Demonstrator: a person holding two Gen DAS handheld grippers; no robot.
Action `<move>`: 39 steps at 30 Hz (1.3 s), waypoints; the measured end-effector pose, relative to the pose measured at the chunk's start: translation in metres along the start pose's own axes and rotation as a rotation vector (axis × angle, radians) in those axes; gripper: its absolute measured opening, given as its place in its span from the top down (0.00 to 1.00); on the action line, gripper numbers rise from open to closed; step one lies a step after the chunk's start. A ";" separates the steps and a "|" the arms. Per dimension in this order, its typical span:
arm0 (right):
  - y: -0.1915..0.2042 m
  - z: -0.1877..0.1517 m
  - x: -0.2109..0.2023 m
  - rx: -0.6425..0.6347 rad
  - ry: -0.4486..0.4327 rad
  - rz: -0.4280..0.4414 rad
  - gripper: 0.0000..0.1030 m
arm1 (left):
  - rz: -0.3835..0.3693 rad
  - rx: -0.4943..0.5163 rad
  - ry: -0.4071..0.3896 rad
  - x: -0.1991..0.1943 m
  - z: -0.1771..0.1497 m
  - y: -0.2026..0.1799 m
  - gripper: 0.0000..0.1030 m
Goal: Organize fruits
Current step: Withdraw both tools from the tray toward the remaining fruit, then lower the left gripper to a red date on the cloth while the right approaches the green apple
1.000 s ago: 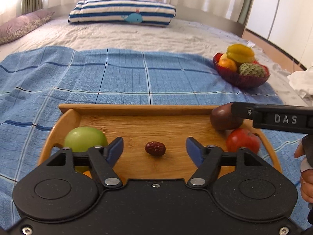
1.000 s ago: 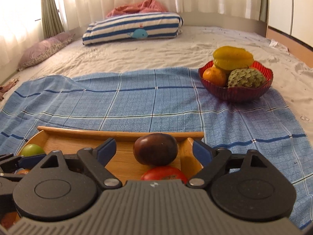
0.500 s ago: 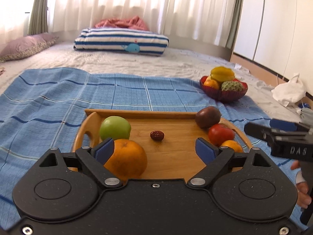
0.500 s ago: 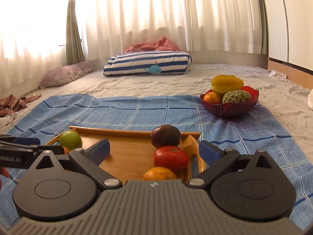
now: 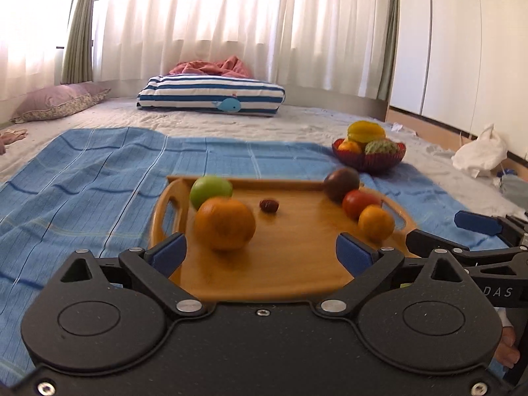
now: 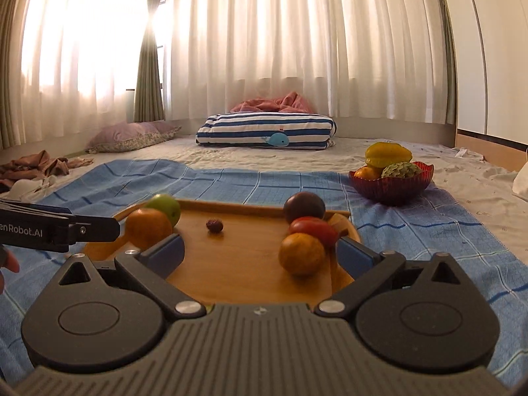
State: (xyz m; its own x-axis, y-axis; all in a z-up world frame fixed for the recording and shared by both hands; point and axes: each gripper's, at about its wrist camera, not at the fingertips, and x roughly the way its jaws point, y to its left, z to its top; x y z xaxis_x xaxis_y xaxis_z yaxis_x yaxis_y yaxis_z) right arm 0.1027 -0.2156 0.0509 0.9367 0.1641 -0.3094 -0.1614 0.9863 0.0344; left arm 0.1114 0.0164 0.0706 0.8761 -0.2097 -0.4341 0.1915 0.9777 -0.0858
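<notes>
A wooden tray (image 5: 297, 264) with cut-out handles lies on a blue checked cloth (image 5: 99, 178) spread over a bed, and serves as the reference for all positions. On the tray's left side a large orange (image 5: 224, 224) sits in front of a green apple (image 5: 211, 189), the two touching or nearly so. Near the tray's centre, toward the far rim, lies a small dark red date (image 5: 269, 205), apart from the other fruits. Along the tray's right side three fruits form a close row from far to near: a dark purple fruit (image 5: 341, 183), a red tomato (image 5: 359, 202) and a small orange (image 5: 376, 223). Beyond the tray's far right corner, on the cloth's edge, stands a red glass bowl (image 5: 369, 162) holding a yellow starfruit (image 5: 366, 131), a green custard apple (image 5: 381, 147) and an orange fruit (image 5: 349, 147). The left gripper (image 5: 260, 252) is poised over the tray's near edge, its blue-padded fingers spread wide after just opening further, with nothing pressed between them. The right gripper (image 6: 260, 252) is poised near the tray's near right corner, fingers likewise spread wide after just opening, gripping nothing. Far behind the tray lies a striped pillow (image 5: 211, 97) below white curtains (image 5: 231, 23).
</notes>
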 end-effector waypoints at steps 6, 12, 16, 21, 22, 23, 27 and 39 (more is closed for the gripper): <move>0.015 -0.023 -0.006 -0.014 0.016 -0.002 0.00 | 0.043 0.012 0.005 -0.014 -0.028 0.007 0.05; 0.027 -0.040 -0.003 -0.014 0.036 0.000 0.00 | 0.059 0.017 0.009 -0.016 -0.050 0.012 0.05; 0.037 -0.046 -0.002 -0.066 0.036 -0.006 0.00 | 0.064 0.023 0.013 -0.016 -0.061 0.014 0.05; 0.046 -0.056 -0.005 -0.123 0.020 -0.010 0.00 | 0.065 0.050 0.009 -0.017 -0.071 0.014 0.06; 0.048 -0.057 -0.005 -0.133 0.017 -0.015 0.00 | 0.065 0.052 0.010 -0.018 -0.073 0.014 0.07; 0.050 -0.058 -0.006 -0.143 0.014 -0.020 0.00 | 0.064 0.055 0.010 -0.019 -0.075 0.014 0.07; 0.056 -0.060 -0.007 -0.181 0.000 -0.031 0.00 | 0.067 0.080 0.001 -0.024 -0.080 0.015 0.11; 0.055 -0.064 -0.008 -0.184 -0.013 -0.034 0.00 | 0.100 0.059 0.025 -0.038 -0.088 0.031 0.55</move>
State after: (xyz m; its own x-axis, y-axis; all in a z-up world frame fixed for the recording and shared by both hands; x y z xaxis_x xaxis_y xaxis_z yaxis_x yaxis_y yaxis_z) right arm 0.0662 -0.1639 -0.0050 0.9462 0.1326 -0.2951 -0.1831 0.9715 -0.1507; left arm 0.0453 0.0548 0.0051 0.8807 -0.1106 -0.4605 0.1305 0.9914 0.0115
